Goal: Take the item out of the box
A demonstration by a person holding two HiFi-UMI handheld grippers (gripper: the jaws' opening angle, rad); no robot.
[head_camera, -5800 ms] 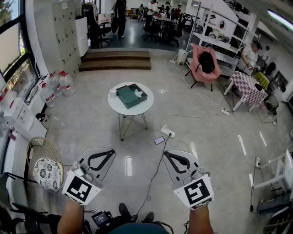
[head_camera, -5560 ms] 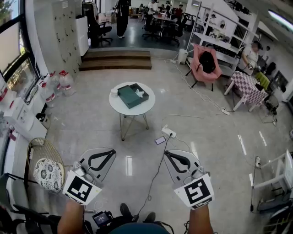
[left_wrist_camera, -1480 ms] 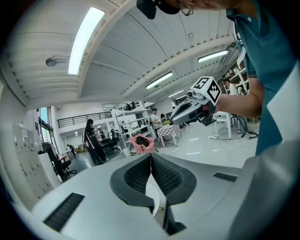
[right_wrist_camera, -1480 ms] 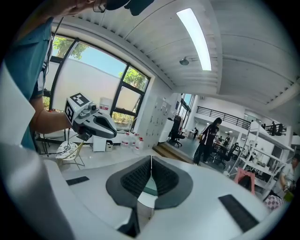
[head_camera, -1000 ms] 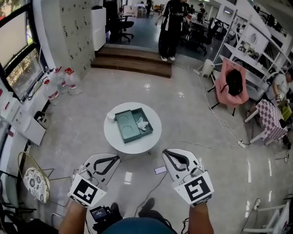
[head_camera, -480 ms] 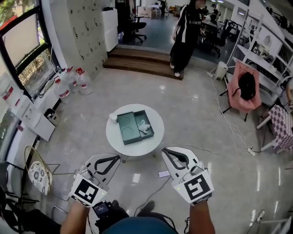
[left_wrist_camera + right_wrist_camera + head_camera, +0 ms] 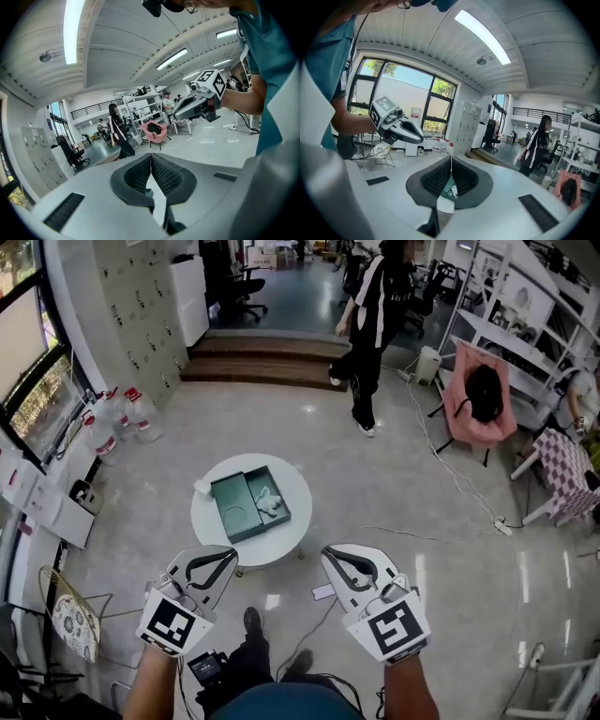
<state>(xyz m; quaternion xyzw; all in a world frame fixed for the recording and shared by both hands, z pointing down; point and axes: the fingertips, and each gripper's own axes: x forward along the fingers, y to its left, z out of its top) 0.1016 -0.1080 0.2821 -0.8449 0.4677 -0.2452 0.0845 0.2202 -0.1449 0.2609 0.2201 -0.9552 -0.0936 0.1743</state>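
An open green box (image 7: 242, 508) lies on a small round white table (image 7: 292, 521) ahead of me. A crumpled white item (image 7: 268, 501) sits in the box's right half. My left gripper (image 7: 228, 556) is held in the air short of the table's near edge, shut and empty. My right gripper (image 7: 330, 555) hangs level with it to the right of the table, also shut with nothing in it. In the right gripper view the pads (image 7: 440, 178) meet, and a sliver of the green box (image 7: 448, 187) shows below them. The left gripper view shows its pads (image 7: 165, 174) closed too.
A small white object (image 7: 202, 487) sits at the table's left edge. A person in black (image 7: 371, 315) walks on the floor beyond the table. Cables and a phone (image 7: 322, 592) lie on the floor. Water bottles (image 7: 112, 413) stand left, a pink chair (image 7: 478, 395) right.
The table and box have come closer and shifted left in the head view. The person in black has stepped off the stairs onto the floor. Both grippers stay shut.
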